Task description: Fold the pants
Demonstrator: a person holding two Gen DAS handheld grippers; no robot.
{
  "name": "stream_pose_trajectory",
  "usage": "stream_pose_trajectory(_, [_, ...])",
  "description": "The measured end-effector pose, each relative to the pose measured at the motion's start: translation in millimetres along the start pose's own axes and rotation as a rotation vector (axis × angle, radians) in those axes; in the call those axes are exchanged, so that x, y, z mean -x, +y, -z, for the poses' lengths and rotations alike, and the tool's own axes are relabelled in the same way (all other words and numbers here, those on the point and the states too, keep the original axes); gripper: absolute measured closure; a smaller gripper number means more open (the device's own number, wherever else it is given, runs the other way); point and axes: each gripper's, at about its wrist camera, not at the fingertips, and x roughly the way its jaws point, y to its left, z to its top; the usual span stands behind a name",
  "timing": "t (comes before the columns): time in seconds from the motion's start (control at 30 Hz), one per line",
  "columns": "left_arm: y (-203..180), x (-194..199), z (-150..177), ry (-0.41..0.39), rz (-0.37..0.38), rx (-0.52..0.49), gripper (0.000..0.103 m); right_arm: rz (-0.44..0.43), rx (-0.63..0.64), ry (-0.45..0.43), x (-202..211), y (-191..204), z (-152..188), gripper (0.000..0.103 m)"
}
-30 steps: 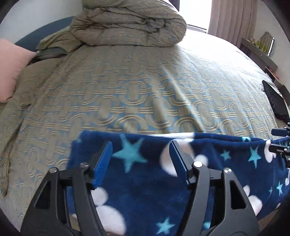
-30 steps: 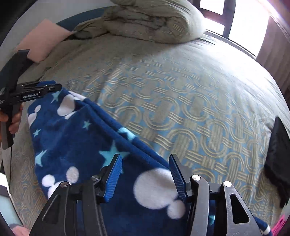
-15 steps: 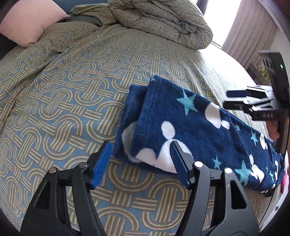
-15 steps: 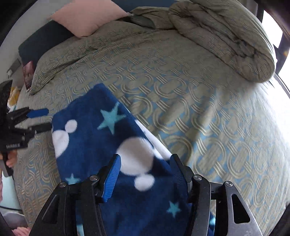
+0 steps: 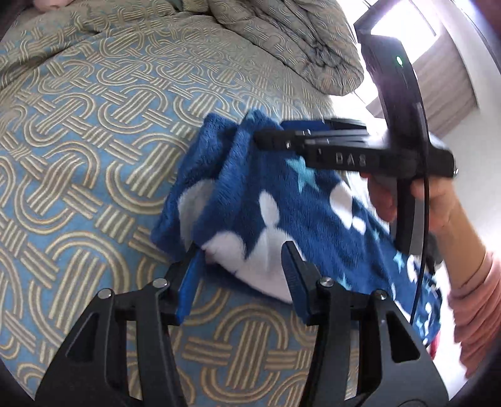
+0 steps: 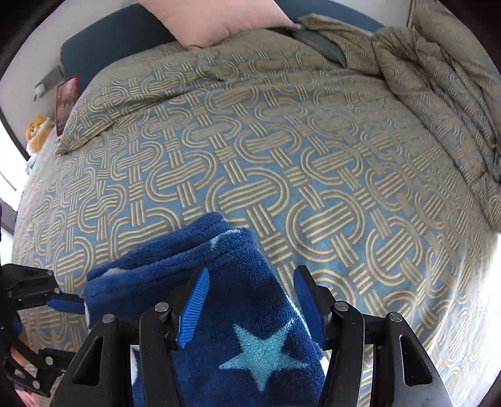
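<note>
The pants (image 5: 281, 203) are dark blue fleece with white blobs and light blue stars. They lie folded lengthwise on the bed, layers stacked at the near end (image 6: 175, 260). My left gripper (image 5: 241, 269) is open, its jaws on either side of the pants' end corner at bed level. My right gripper (image 6: 250, 297) is open over the pants, with fleece between its jaws. In the left wrist view the right gripper (image 5: 269, 139) reaches in from the right above the far edge of the pants. In the right wrist view the left gripper (image 6: 62, 302) sits at the left edge beside the pants.
The bed cover (image 6: 281, 156) is blue with a tan woven-loop pattern. A bunched duvet (image 6: 454, 94) lies at the far right. A pink pillow (image 6: 213, 18) rests against the dark headboard. A person's hand and pink sleeve (image 5: 469, 281) are at the right.
Both grippers have moved in toward the same end of the pants. The left one has come down to the end corner, and the right one has swung over the pants.
</note>
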Motion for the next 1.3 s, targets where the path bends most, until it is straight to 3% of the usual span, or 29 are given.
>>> stream_pose_trajectory(0.03, [1, -1, -3, -0.012, -0.002, 0.014, 0.081, -0.010, -0.019, 0.004, -1, -2, 1, 0.049])
stream_pose_trajectory(0.07, [1, -2, -6, -0.009, 0.007, 0.023, 0.095, -0.016, -0.034, 0.001, 3, -6, 4, 0.086])
stream_pose_trajectory(0.1, [1, -1, -8, -0.017, 0.025, 0.039, 0.096, -0.023, -0.049, -0.003, 4, -6, 3, 0.100])
stream_pose_trajectory(0.17, [-3, 10, -9, -0.066, 0.048, 0.034, 0.096, -0.017, -0.094, -0.008, 10, -7, 4, 0.100])
stream_pose_trajectory(0.33, [-17, 42, -13, -0.158, 0.028, 0.003, 0.096, -0.045, -0.131, -0.137, 55, -11, -7, 0.100])
stream_pose_trajectory(0.47, [-10, 33, -17, -0.125, -0.096, -0.011, 0.092, -0.018, -0.070, -0.114, 50, -2, -26, 0.099])
stream_pose_trajectory(0.57, [-2, 4, -18, -0.047, -0.198, -0.020, 0.090, 0.075, -0.042, -0.085, 20, 4, -34, 0.098])
stream_pose_trajectory(0.63, [4, -2, -15, -0.019, -0.210, -0.008, 0.087, 0.128, -0.092, -0.050, -2, -1, -37, 0.093])
stream_pose_trajectory(0.7, [-1, 5, -12, -0.045, -0.233, -0.038, 0.084, 0.124, -0.166, -0.025, -9, -11, -36, 0.093])
stream_pose_trajectory(0.77, [-6, 14, -12, -0.072, -0.283, -0.076, 0.071, 0.086, -0.216, -0.036, 2, -21, -29, 0.087])
stream_pose_trajectory(0.83, [-7, 24, -11, -0.108, -0.340, -0.096, 0.061, 0.071, -0.200, -0.029, 21, -31, -13, 0.079])
stream_pose_trajectory(0.87, [-7, 31, -12, -0.127, -0.350, -0.099, 0.061, 0.079, -0.177, -0.025, 33, -35, -3, 0.076])
stream_pose_trajectory(1.07, [-26, 51, -7, -0.176, -0.258, -0.153, 0.061, 0.098, -0.186, 0.076, 112, -80, 109, 0.066])
stream_pose_trajectory(1.2, [-74, 32, -14, -0.122, -0.162, -0.298, 0.061, 0.134, -0.253, 0.159, 147, -107, 191, 0.066])
stream_pose_trajectory(1.3, [-120, -4, -25, -0.043, -0.126, -0.433, 0.061, 0.143, -0.342, 0.156, 168, -121, 235, 0.066])
